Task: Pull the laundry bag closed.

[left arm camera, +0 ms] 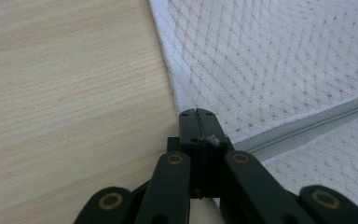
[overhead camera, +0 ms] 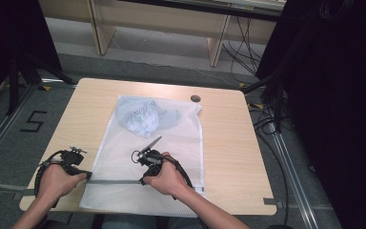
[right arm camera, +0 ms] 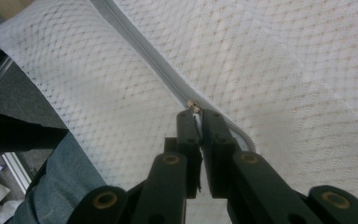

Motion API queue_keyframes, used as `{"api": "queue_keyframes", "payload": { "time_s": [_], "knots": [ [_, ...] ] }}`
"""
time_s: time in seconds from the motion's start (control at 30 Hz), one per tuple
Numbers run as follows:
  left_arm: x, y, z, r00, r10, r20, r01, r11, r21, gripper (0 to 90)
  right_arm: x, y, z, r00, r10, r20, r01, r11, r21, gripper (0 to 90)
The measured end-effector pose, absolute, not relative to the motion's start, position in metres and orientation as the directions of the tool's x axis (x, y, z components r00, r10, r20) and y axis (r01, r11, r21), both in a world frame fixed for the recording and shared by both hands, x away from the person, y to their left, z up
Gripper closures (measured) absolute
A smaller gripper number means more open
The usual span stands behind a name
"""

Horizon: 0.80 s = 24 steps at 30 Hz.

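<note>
High view: a white mesh laundry bag (overhead camera: pixel 147 157) lies flat mid-table. At its left edge, the left gripper (left arm camera: pixel 196 114) has its jaws closed on the grey zipper's (left arm camera: pixel 303 127) end. Further right along the zipper, the right gripper (right arm camera: pixel 196 112) pinches the metal zipper pull (right arm camera: pixel 193 106).

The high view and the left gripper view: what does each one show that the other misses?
High view alone: the blue-grey garment inside the white mesh laundry bag, the right gripper and both hands. Left gripper view alone: the left gripper shut at the bag's edge, by the end of the grey zipper. Both: bag, zipper, light wooden table.
</note>
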<state>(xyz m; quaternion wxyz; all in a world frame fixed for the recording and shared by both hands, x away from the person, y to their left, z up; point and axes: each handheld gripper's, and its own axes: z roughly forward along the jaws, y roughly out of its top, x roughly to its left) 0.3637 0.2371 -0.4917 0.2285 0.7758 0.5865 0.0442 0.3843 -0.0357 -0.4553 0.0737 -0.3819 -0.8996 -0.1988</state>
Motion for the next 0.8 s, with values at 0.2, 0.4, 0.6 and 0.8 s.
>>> {"api": "queue_keyframes", "payload": {
  "time_s": [0.2, 0.4, 0.6, 0.8],
  "knots": [
    [0.3638, 0.2369, -0.4915, 0.307, 0.931, -0.199, 0.891, -0.207, 0.405, 90.0, 0.3839, -0.0378, -0.4536, -0.683, 0.67, 0.291, 0.73, 0.616, 0.296, 87.0],
    [0.3638, 0.2371, -0.4917, 0.307, 0.931, -0.2, 0.89, -0.206, 0.407, 90.0, 0.3837, -0.0397, -0.4552, -0.682, 0.671, 0.291, 0.731, 0.615, 0.295, 87.0],
    [0.3638, 0.2372, -0.4916, 0.308, 0.93, -0.2, 0.89, -0.208, 0.406, 90.0, 0.3839, -0.0405, -0.4547, -0.671, 0.68, 0.294, 0.741, 0.607, 0.288, 87.1],
    [0.364, 0.237, -0.4917, 0.308, 0.93, -0.2, 0.89, -0.207, 0.406, 90.0, 0.3847, -0.0436, -0.454, -0.678, 0.673, 0.295, 0.735, 0.611, 0.293, 87.0]
  ]
}}
